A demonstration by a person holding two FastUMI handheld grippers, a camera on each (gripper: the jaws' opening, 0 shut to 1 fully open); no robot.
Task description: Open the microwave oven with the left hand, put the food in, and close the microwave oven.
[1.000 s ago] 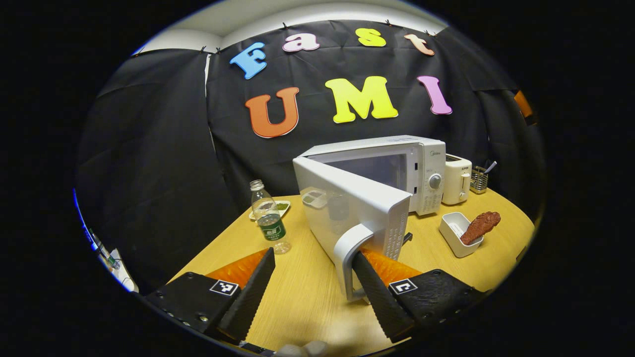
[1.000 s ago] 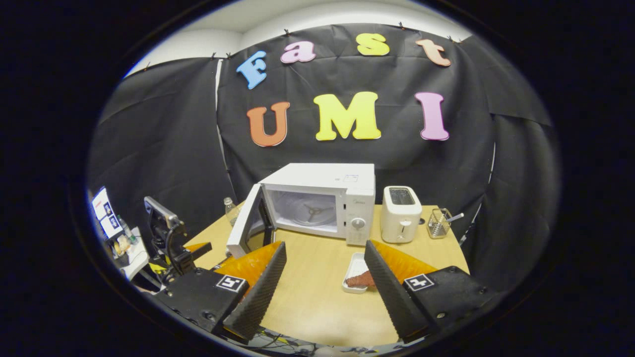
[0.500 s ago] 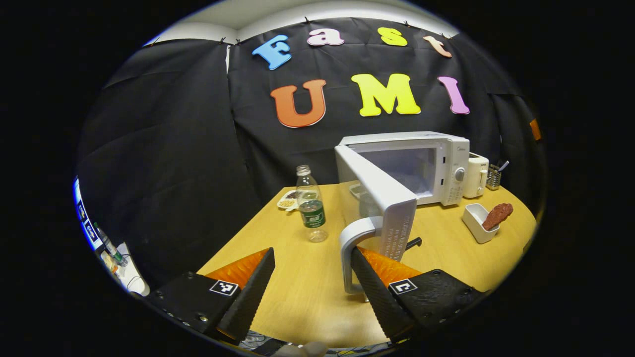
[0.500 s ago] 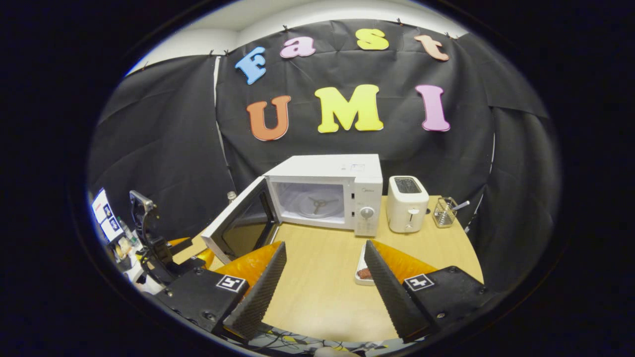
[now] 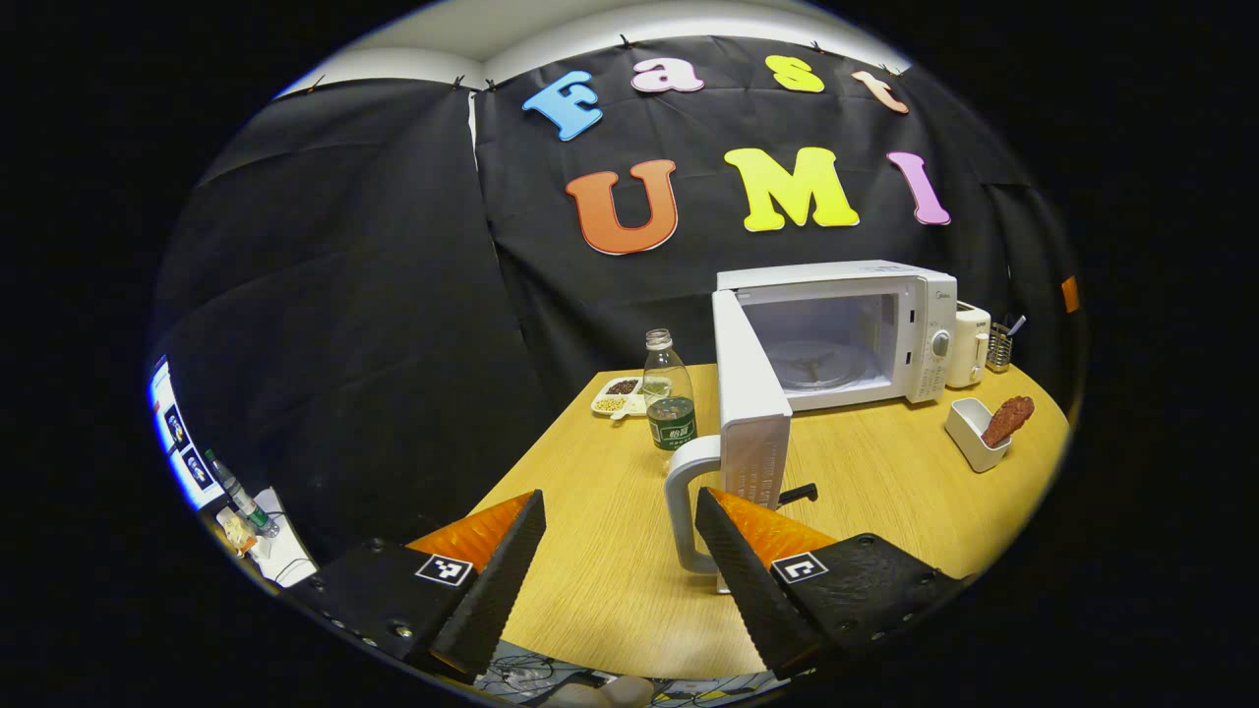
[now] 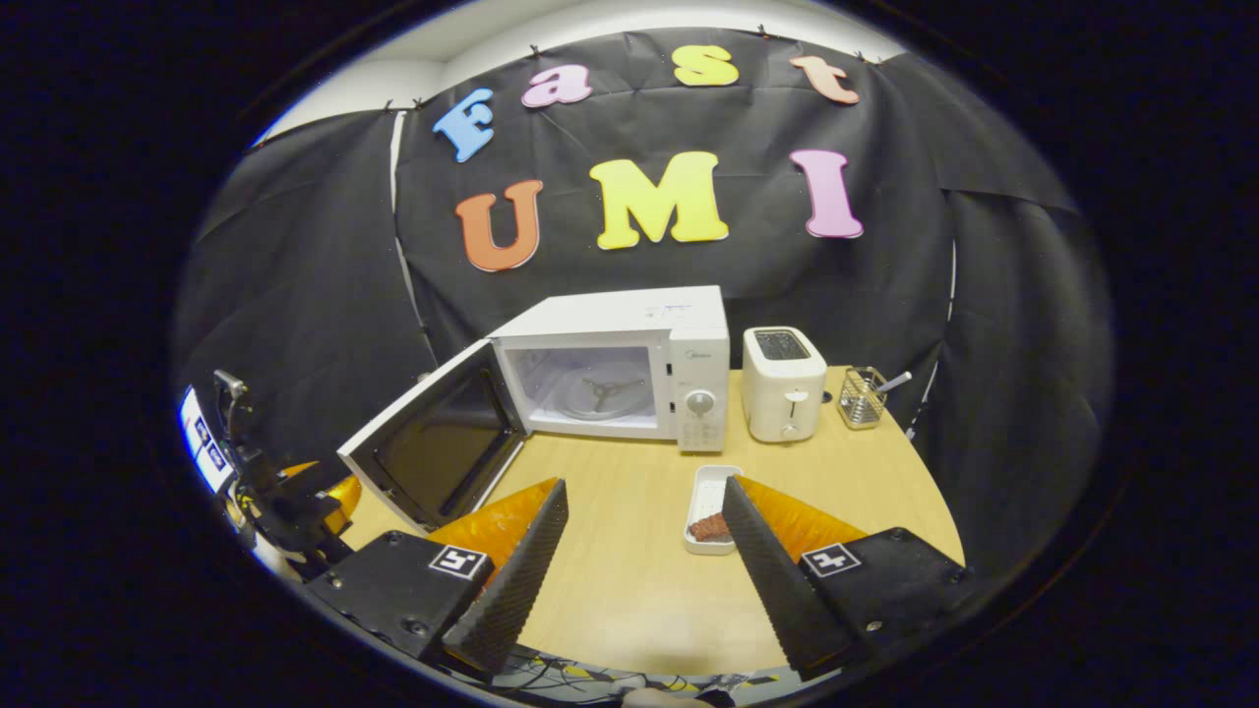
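Even overhead light, sharp focus, strong fisheye edge bending.

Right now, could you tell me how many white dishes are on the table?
2: one dish holding the food in front of the microwave, another behind the bottle. Others may be hidden.

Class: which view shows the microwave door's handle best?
The left gripper view: the handle sits close, side-on, between the open left gripper's fingers. In the right gripper view the door shows its dark inner face, its handle edge turned away.
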